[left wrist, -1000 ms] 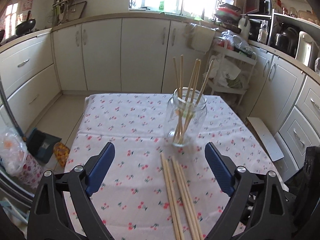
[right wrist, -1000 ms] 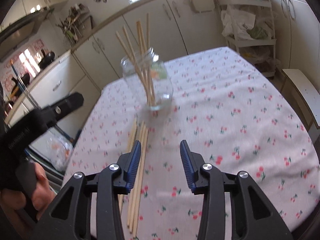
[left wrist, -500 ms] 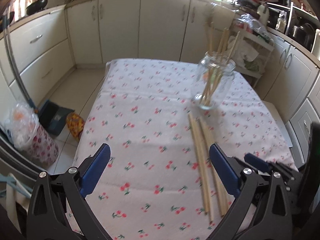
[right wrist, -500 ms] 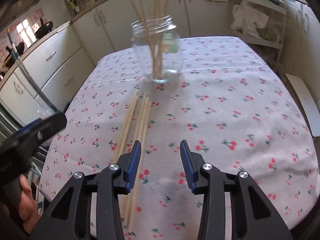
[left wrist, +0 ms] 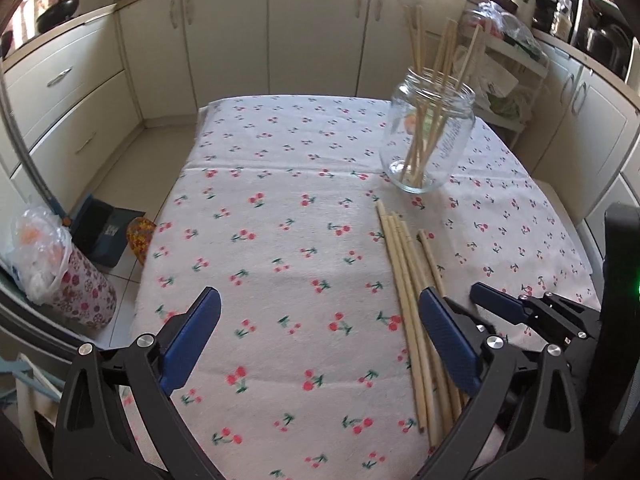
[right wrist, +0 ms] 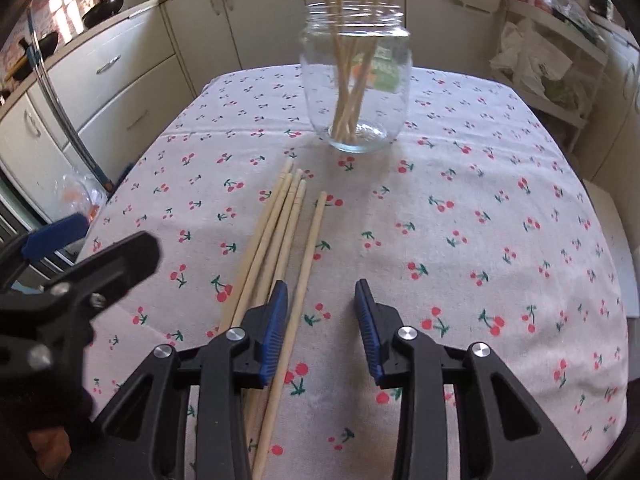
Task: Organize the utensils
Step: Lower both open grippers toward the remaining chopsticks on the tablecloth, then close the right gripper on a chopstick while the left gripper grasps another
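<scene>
Left wrist view shows a bundle of pale wooden chopsticks [left wrist: 404, 280] lying flat on the tabletop under a white cloth printed with red cherries [left wrist: 280, 216], their long axes running from the near edge away toward the clear glass jar [left wrist: 428, 136]. One stick lies slightly apart on the right of the bundle. The jar stands upright just beyond the far tips, holding several more chopsticks that lean on its rim and fan upward. The left gripper [left wrist: 316, 340] hovers over the cloth with its blue-padded jaws spread wide and nothing between them; its right finger sits above the near part of the bundle.

From the right wrist view, the same loose chopsticks [right wrist: 280, 224] point toward the jar [right wrist: 356, 80], and the right gripper [right wrist: 320, 320] hangs low over the cloth with its jaws apart. The separate stick passes just inside the left finger, whether touching it I cannot tell. The left gripper [right wrist: 52, 236] shows at the left edge.

Cream kitchen cabinets [left wrist: 312, 28] line the walls, and a plastic-lined floral bin [left wrist: 60, 276] stands on the tiled floor.
</scene>
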A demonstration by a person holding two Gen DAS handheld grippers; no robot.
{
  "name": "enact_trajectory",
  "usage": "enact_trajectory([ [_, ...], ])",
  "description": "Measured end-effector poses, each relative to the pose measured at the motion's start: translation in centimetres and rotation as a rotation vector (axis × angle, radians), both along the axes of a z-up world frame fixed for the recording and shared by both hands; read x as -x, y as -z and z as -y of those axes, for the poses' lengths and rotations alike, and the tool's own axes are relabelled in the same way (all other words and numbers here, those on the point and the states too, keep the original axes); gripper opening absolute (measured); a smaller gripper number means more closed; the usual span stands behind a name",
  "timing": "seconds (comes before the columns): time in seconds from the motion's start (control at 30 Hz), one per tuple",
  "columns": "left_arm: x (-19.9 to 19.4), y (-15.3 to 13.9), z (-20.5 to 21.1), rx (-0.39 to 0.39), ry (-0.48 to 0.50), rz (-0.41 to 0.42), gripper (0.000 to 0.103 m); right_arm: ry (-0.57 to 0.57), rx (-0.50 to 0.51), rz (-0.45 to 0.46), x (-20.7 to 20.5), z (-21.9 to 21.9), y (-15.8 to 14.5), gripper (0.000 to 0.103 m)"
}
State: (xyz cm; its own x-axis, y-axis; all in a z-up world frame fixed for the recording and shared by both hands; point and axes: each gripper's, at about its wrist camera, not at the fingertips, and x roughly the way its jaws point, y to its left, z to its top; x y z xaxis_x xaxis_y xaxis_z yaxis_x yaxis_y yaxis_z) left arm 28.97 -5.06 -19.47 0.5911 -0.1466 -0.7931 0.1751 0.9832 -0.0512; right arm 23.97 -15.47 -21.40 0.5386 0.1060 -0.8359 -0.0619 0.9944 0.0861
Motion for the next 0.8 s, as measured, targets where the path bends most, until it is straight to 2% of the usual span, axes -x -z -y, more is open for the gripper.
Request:
enact_trajectory([
  [0.03,-0.2,0.1,0.3,-0.005,0.007,-0.001,0.095,-0.005,0.02,-0.004,-0.1,0.0,0.0,0.026],
  [0.1,-0.8,0.3,1.0,-0.013,0.022,-0.004,0.095,-0.008,0.026,-0.016,-0.3,0.7,0.0,0.011],
  [0.2,-1.9,0.7,1.9,-0.022,0.036,-0.023,0.095,0.001,0.029,-0.024,-0.2,2.2,-0.1,0.008],
  [0.43,-3.3,1.5,3.1,-0.041,0.044,-0.046,0.095,0.012,-0.001,-0.03,-0.2,4.1,0.0,0.007],
  [0.8,-4.9,3.7,3.3,-0.064,0.033,-0.101,0.095,0.013,-0.025,-0.026,-0.9,4.1,0.0,0.007],
])
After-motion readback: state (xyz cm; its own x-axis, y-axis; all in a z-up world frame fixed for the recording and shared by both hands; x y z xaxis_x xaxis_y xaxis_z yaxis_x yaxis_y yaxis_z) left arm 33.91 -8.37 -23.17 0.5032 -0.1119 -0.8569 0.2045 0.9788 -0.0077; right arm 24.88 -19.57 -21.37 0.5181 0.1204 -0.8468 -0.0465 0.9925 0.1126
